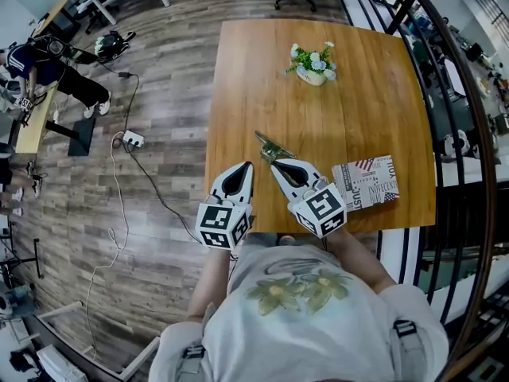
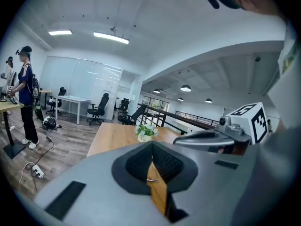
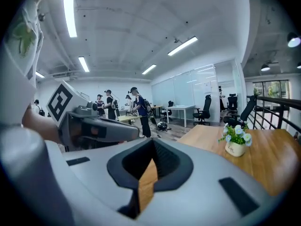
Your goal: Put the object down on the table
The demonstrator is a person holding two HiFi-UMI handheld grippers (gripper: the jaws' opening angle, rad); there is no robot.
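Observation:
A small green flat object [image 1: 270, 146] lies on the wooden table [image 1: 262, 70], just ahead of the tip of my right gripper [image 1: 274, 164]. The right gripper's jaws meet at their tips, and in the right gripper view [image 3: 153, 142] nothing shows between them. The green object is hidden from both gripper views. My left gripper [image 1: 248, 165] hangs beside it over the table's front left edge, its jaws also shut and empty in the left gripper view [image 2: 152, 144]. Both grippers point away from the person across the table.
A white pot of flowers [image 1: 312, 64] stands at the table's far middle. A printed booklet [image 1: 366, 181] lies at the front right corner. A black railing [image 1: 445, 94] runs along the right. On the floor at left lie a power strip [image 1: 132, 140] and cable; people stand further left.

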